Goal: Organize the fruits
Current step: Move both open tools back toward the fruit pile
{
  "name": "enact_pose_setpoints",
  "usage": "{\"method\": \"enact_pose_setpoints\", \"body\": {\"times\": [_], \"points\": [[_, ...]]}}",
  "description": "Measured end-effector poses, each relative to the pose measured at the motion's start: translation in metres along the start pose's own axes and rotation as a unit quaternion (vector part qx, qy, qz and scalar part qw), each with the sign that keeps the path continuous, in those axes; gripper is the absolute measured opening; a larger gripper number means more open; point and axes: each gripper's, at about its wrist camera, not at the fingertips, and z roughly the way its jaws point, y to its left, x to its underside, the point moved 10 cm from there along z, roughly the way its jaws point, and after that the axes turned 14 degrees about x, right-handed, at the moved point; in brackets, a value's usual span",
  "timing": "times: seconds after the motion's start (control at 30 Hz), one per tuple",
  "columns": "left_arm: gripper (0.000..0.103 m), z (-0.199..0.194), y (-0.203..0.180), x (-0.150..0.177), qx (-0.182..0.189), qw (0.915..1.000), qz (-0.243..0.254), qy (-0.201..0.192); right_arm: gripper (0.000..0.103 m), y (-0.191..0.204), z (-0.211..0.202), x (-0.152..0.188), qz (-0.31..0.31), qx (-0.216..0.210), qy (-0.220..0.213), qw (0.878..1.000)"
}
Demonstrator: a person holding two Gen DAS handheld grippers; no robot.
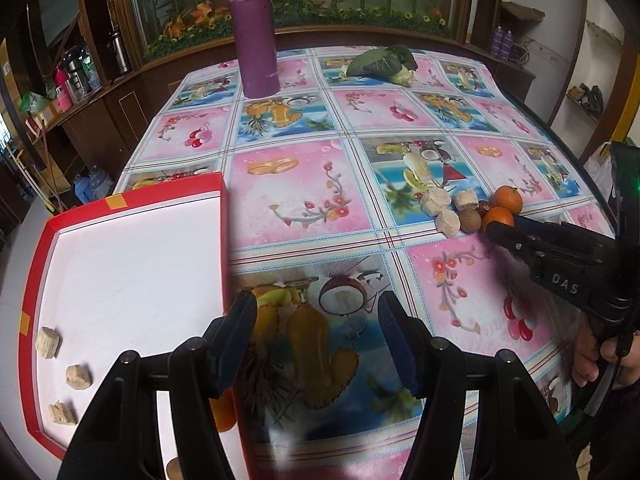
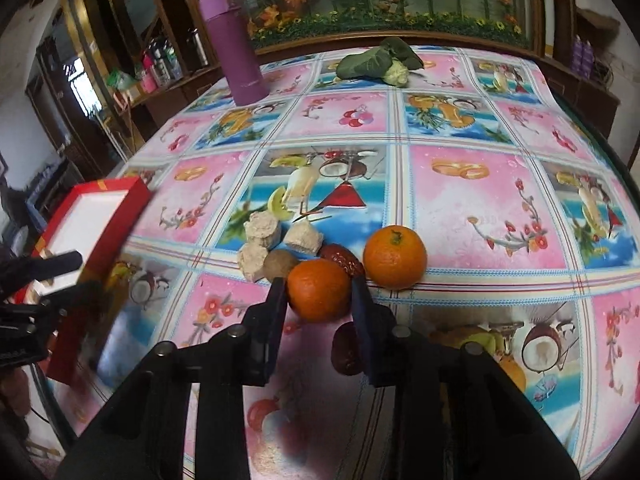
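The right gripper [image 2: 319, 294] pinches the near orange [image 2: 319, 290] between its jaws on the tablecloth [image 2: 472, 216]; a round fruit gripped low could roll or squirt out, knocking the second orange [image 2: 395, 257] or the red date [image 2: 342, 261] touching it; the left gripper [image 1: 316, 320] hangs spread and empty beside the red tray [image 1: 224, 248], well apart.

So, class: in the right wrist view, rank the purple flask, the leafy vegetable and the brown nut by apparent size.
1. Purple flask
2. Leafy vegetable
3. Brown nut, clearly smallest though nearest the camera.
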Motion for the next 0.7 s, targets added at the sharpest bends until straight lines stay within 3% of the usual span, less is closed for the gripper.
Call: {"method": "enact_pose_setpoints", "body": {"times": [0.13,0.37,0.63,0.7], "points": [[0.063,0.014,-0.010,-0.010,0.012,0.9999,0.001,0.002,0.034,-0.015,-0.001,-0.002,0.035,-0.007,0.005,0.999],[0.063,0.050,-0.061,-0.025,0.064,0.9974,0.025,0.020,0.034,-0.029,0.001,0.001,0.053,0.006,0.018,0.998],[0.062,0.074,-0.082,-0.034,0.074,0.9949,0.056,0.038,0.034,-0.053,-0.001,0.000,0.080,0.033,0.020,0.996],[0.057,0.079,-0.083,-0.033,0.076,0.9945,0.058,0.044,0.034,-0.053,0.000,0.000,0.080,0.033,0.020,0.996]]}}
